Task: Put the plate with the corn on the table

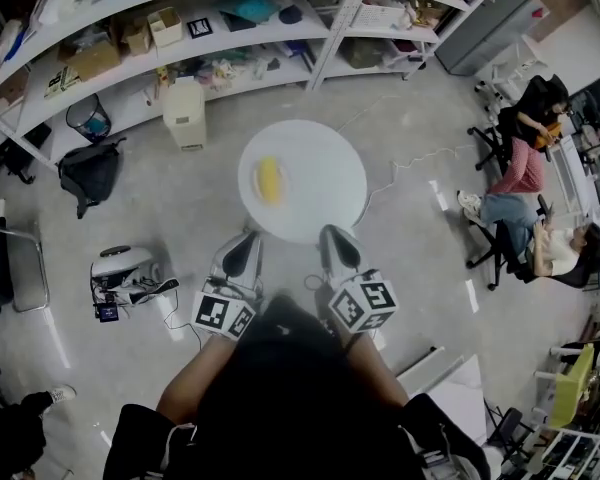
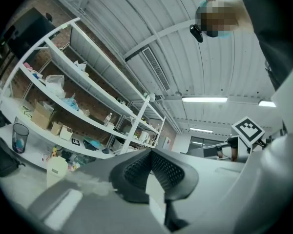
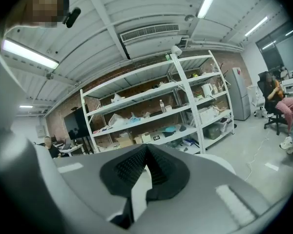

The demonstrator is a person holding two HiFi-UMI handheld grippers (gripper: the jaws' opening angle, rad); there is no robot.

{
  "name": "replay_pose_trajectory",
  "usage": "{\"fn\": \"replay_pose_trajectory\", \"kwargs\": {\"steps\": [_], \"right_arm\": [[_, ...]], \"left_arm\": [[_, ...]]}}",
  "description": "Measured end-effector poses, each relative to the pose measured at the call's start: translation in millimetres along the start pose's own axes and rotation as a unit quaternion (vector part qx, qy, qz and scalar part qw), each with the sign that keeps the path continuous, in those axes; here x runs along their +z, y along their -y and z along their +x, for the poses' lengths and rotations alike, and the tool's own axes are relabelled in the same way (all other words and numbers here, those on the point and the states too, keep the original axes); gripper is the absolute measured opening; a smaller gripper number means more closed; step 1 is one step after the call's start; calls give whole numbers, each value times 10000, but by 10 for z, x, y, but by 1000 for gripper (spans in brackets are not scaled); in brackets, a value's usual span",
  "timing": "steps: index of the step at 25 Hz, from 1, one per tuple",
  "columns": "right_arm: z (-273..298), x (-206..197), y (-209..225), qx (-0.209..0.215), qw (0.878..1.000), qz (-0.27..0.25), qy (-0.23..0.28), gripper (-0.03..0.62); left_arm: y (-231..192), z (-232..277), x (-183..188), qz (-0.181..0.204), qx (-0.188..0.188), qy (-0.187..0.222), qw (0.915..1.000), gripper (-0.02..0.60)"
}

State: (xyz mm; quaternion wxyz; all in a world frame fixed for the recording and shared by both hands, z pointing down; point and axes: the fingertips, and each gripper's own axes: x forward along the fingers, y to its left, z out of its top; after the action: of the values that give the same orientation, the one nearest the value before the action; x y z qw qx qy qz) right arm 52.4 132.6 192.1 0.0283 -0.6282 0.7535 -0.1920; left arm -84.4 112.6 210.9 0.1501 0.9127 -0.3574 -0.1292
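The left gripper (image 2: 149,152) had both jaws closed tip to tip, with nothing between its black pads (image 2: 136,167), which bore a fine ribbed grid. The right gripper (image 3: 146,147) was in the same condition: jaws together, empty, with identical textured pads (image 3: 129,165) set in smooth matte grey wedge-shaped shells. Each unit carried one cube with black-and-white square markers, two cubes in total, the left cube (image 1: 223,315) and the right cube (image 1: 364,305), both close in front of the person's dark-clothed torso. In the head view the two gripper noses lay side by side, apart from each other, at the near rim of one round table (image 1: 325,158) with a smooth white top. One yellow, oblong corn (image 1: 269,179) lay on that top, left of its centre and clear of both grippers. The plate under the corn could not be separated from the white surface. Beyond the table stood white metal shelving (image 1: 180,53) with several tiers that carried cardboard boxes and loose items. On the glossy grey floor were one pale boxy container (image 1: 184,115), one wire basket (image 1: 88,121) and one black backpack (image 1: 88,173). Two seated persons (image 1: 535,198) occupied chairs at the far right.
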Motion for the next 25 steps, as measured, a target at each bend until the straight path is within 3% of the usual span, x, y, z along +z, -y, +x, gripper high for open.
{"fn": "replay_pose_trajectory", "kwargs": {"steps": [17, 25], "right_arm": [[-544, -6, 259, 295, 9994, 146, 75, 9], [-614, -79, 260, 465, 9988, 175, 13, 8]], "left_arm": [[599, 88, 36, 413, 160, -109, 9990, 2], [693, 59, 38, 585, 178, -141, 9980, 2]]}}
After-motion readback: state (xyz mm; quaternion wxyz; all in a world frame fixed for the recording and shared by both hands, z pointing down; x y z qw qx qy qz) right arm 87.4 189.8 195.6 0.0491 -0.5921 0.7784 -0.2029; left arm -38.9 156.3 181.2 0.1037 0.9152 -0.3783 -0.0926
